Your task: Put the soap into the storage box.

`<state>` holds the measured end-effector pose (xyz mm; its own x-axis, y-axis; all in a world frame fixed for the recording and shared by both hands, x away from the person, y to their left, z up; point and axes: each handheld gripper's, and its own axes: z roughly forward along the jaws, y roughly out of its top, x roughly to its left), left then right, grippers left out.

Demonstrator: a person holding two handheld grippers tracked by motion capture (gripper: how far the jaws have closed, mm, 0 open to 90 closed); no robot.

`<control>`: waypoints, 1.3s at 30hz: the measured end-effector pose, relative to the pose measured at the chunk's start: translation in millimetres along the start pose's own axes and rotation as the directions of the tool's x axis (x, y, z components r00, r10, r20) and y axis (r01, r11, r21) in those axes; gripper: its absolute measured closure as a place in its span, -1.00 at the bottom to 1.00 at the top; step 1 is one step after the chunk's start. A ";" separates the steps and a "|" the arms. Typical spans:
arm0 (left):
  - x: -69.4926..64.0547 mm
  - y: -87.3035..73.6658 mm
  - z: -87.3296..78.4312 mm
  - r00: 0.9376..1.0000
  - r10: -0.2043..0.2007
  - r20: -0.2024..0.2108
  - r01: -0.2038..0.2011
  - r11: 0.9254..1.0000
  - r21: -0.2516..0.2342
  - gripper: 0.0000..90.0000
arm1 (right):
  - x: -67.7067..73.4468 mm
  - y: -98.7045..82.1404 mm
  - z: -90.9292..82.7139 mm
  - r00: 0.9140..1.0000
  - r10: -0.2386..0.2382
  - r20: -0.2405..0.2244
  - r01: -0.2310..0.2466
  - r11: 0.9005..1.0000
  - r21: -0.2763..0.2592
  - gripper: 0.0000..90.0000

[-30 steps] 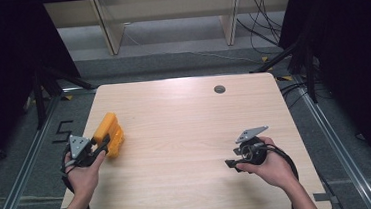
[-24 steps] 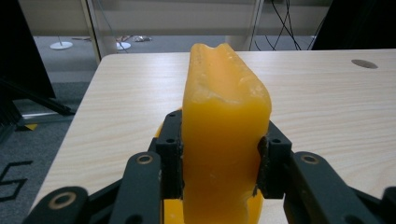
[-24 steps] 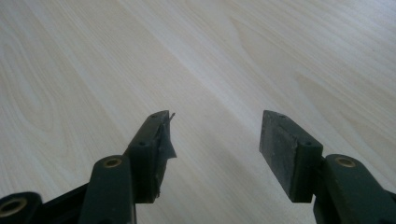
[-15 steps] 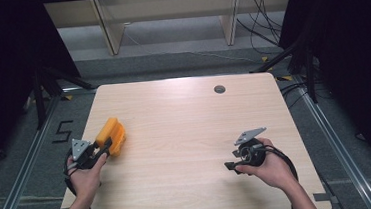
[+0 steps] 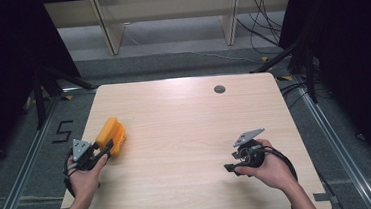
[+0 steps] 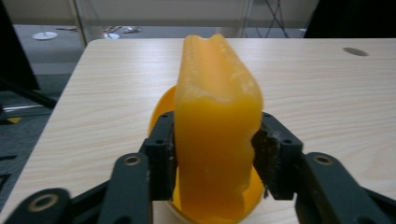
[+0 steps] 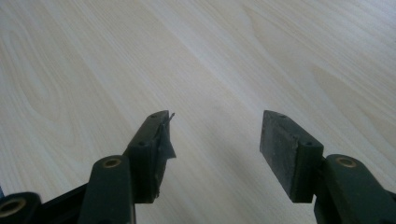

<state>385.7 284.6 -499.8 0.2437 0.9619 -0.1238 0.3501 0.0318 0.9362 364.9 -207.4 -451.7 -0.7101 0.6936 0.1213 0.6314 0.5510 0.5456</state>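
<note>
the left tool (image 6: 212, 158) is clamped on an orange plastic piece (image 6: 217, 135), its pads pressing both flanks of the ridge that rises between them, with a rounded yellow base just below and the pale tabletop (image 5: 185, 129) under it. it looks light, smooth and fairly stiff, likely slippery, so low on the flat flanks seems the safest hold. the right tool (image 7: 215, 154) has its jaws spread wide, nothing between them

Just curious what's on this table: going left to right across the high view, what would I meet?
Left hand-held gripper → orange object it grips → small dark round hole at the far edge → right hand-held gripper.
</note>
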 end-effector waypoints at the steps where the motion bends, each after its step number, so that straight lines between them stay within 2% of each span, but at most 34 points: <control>1: 0.4 1.3 -1.1 1.000 0.004 0.003 -0.004 1.000 0.001 0.07 | 0.3 -0.2 -0.2 1.000 0.006 -0.001 -0.006 1.000 0.002 -0.04; 2: 1.0 2.6 -2.7 1.000 0.016 0.001 -0.016 1.000 -0.001 0.01 | -0.3 -0.4 0.2 1.000 -0.005 -0.008 0.005 1.000 -0.003 -0.04; 3: 1.3 3.4 -4.5 1.000 0.026 -0.003 -0.026 1.000 -0.001 -0.02 | -2.0 -1.2 0.7 0.999 -0.040 -0.012 0.039 0.999 -0.017 -0.04; 4: 1.7 3.9 -6.1 0.999 0.034 0.005 -0.034 0.999 0.001 -0.05 | -2.4 -1.2 0.8 0.999 -0.043 -0.012 0.043 0.999 -0.020 -0.05; 8: 1.2 4.9 -12.3 0.999 0.044 0.014 -0.045 0.999 0.009 -0.19 | -2.3 -1.7 1.6 0.999 -0.041 -0.014 0.041 0.999 -0.032 -0.06; 13: 0.4 5.8 -23.8 0.998 0.067 0.014 -0.067 0.998 0.016 -0.32 | -2.4 -1.9 -0.7 0.999 -0.033 -0.008 0.033 0.999 -0.021 -0.06; 15: 0.5 4.0 -30.0 0.998 0.069 0.011 -0.069 0.997 0.026 -0.33 | -1.5 -1.9 -0.9 1.000 -0.012 -0.009 0.011 1.000 -0.012 -0.06; 20: 2.7 1.5 -41.8 0.996 0.084 0.020 -0.084 0.996 0.033 -0.37 | -1.8 -2.0 -1.0 1.000 -0.012 -0.007 0.012 1.000 -0.011 -0.07; 23: 5.8 -2.1 -49.0 0.995 0.098 0.030 -0.100 0.994 0.051 -0.38 | -3.7 -2.7 -1.0 0.999 -0.043 -0.006 0.043 0.999 -0.020 -0.08; 24: 6.9 -3.1 -51.2 0.995 0.099 0.035 -0.100 0.993 0.056 -0.38 | -3.2 -2.8 -1.2 1.000 -0.029 -0.007 0.029 0.999 -0.018 -0.08; 25: 8.4 -4.7 -54.7 0.995 0.094 0.035 -0.096 0.993 0.061 -0.38 | -1.6 -3.3 -2.5 1.000 0.008 0.003 -0.008 1.000 0.002 -0.08; 26: 9.9 -6.0 -57.6 0.994 0.099 0.037 -0.101 0.993 0.065 -0.38 | -4.1 -5.1 -1.3 0.999 -0.034 0.003 0.034 0.999 -0.016 -0.08; 34: 12.8 -17.0 -75.0 0.992 0.104 0.064 -0.110 0.989 0.103 -0.40 | -5.2 -10.2 -3.5 1.000 -0.031 0.002 0.031 0.999 -0.036 -0.08; 36: 13.3 -20.5 -77.5 0.992 0.107 0.074 -0.114 0.988 0.108 -0.41 | -4.2 -11.3 -4.4 1.000 -0.010 0.015 0.010 1.000 -0.029 -0.08; 37: 13.6 -23.1 -79.1 0.991 0.105 0.079 -0.114 0.987 0.109 -0.40 | -5.0 -12.2 -1.6 0.999 -0.037 -0.001 0.037 0.997 -0.061 -0.08; 39: 13.3 -26.5 -80.5 0.992 0.105 0.076 -0.114 0.986 0.120 -0.41 | -5.2 -14.0 -1.8 0.998 -0.055 0.019 0.056 0.996 -0.064 -0.07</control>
<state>306.9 318.5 -499.8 0.3469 0.9366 -0.0494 0.4264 -0.1106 0.8977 359.2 -219.5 -458.4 -0.7379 0.6706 0.0754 0.5691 0.5584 0.6036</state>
